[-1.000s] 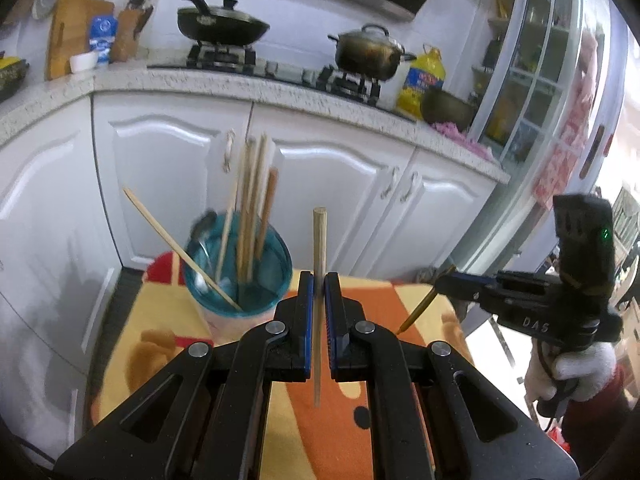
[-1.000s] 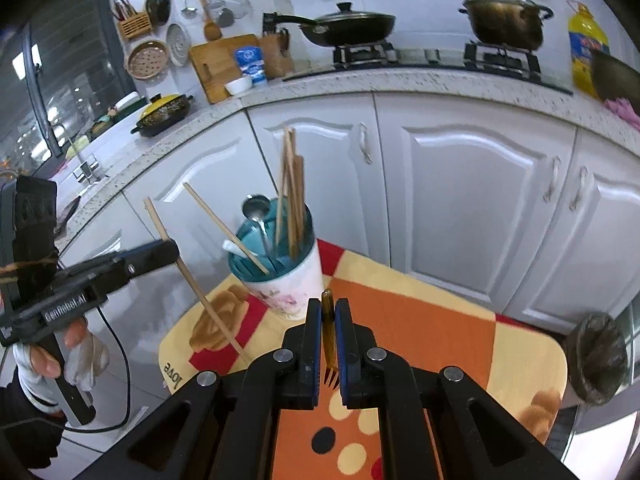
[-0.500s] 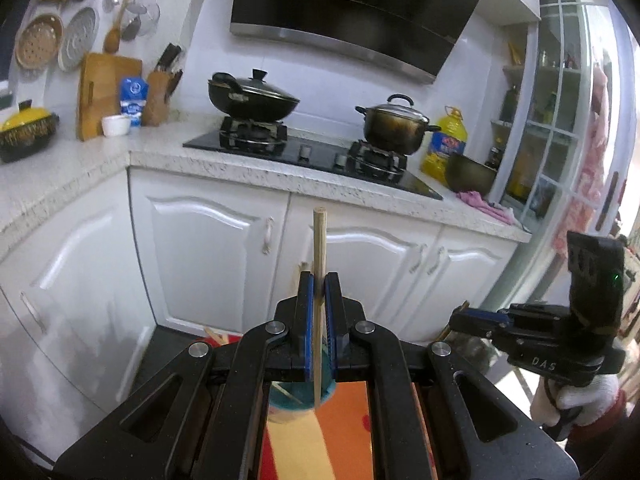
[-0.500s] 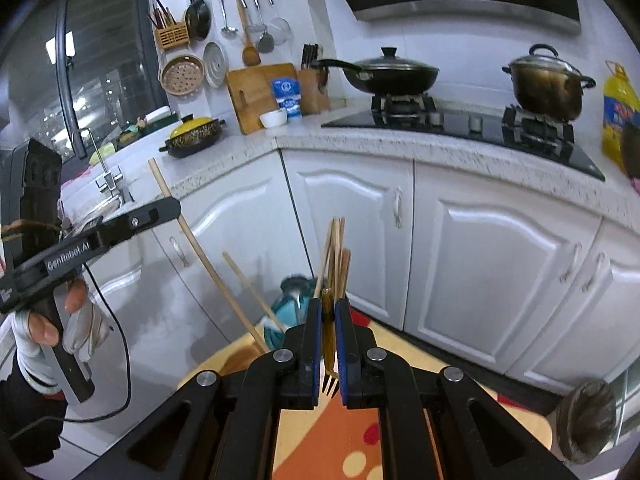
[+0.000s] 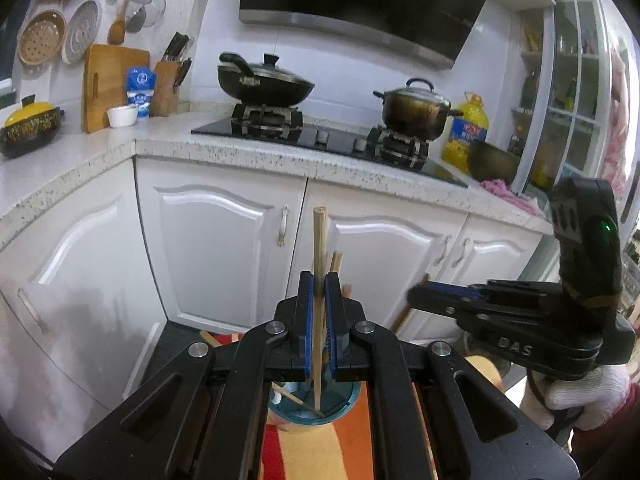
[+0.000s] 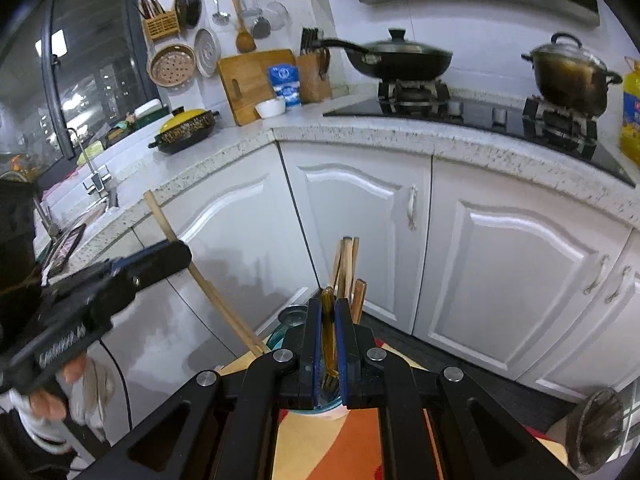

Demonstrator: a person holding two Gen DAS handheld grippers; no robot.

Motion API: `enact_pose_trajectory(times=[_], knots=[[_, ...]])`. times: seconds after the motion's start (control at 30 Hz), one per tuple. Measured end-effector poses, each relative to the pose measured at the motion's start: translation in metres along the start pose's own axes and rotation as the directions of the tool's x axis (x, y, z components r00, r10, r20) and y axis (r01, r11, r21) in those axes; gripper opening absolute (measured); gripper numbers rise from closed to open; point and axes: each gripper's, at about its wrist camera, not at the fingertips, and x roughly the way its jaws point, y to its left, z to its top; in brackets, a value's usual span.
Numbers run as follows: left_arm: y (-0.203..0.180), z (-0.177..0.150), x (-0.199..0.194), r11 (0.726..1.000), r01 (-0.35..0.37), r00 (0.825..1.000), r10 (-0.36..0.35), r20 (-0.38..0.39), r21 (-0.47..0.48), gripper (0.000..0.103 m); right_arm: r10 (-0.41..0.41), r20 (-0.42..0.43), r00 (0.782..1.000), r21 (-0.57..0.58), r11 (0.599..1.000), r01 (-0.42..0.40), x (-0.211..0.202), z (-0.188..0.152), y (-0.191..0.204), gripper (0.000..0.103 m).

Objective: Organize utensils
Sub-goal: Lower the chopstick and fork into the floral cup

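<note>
My left gripper is shut on a pale wooden chopstick that stands upright, its lower end over the teal-rimmed utensil cup. The cup holds several chopsticks and a spoon. My right gripper is shut on a small amber-handled fork, tines down, above the cup's rim. In the right wrist view the left gripper shows at the left with its chopstick slanting down. The left wrist view has the right gripper at the right, held by a gloved hand.
The cup stands on an orange, red and yellow patterned mat. White cabinet doors rise close behind it under a speckled counter with a wok, a pot and an oil bottle. A round dark object sits at the lower right.
Both grippers have risen and tilted up. The cup has slid from mid-frame to the bottom, under the jaws. Chopstick and fork stay gripped as before.
</note>
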Motion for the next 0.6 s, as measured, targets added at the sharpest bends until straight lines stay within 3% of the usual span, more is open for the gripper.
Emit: enact_pose_trajectory(times=[0.6], knots=[[0.010,-0.050,0.056,0.998,-0.031,0.990,0.023,-0.139,-0.057,0.004,0.040,-0.178,0.983,0.100,0.995,-0.022,0.099,-0.036,-0.028,0.006]])
